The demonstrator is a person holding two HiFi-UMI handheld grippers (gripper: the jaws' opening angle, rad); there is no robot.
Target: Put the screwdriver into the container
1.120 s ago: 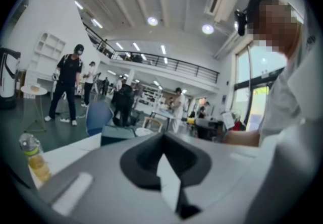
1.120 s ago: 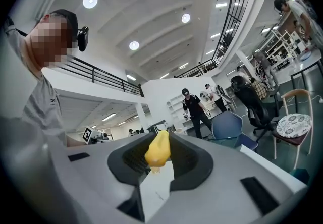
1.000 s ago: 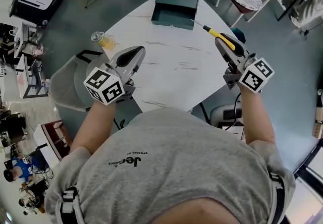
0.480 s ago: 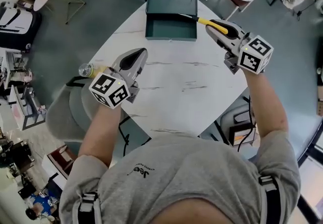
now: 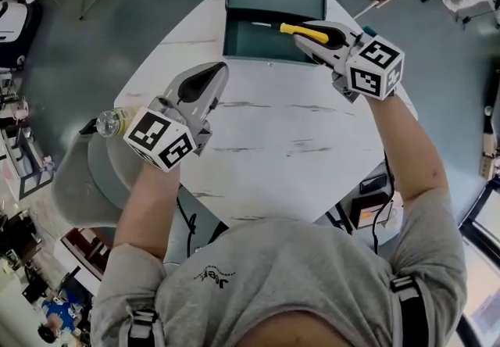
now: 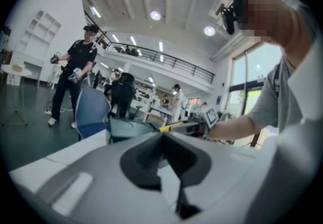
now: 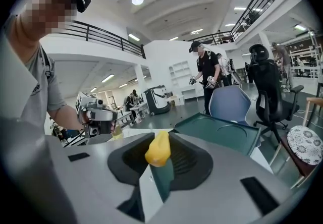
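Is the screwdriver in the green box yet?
Not all in. The right gripper holds the screwdriver by its yellow handle, and its metal shaft pokes out over the open green container.

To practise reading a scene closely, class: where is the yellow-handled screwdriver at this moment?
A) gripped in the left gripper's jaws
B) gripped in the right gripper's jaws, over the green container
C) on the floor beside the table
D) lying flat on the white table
B: the right gripper grips the screwdriver by its yellow handle, with the shaft reaching over the green container.
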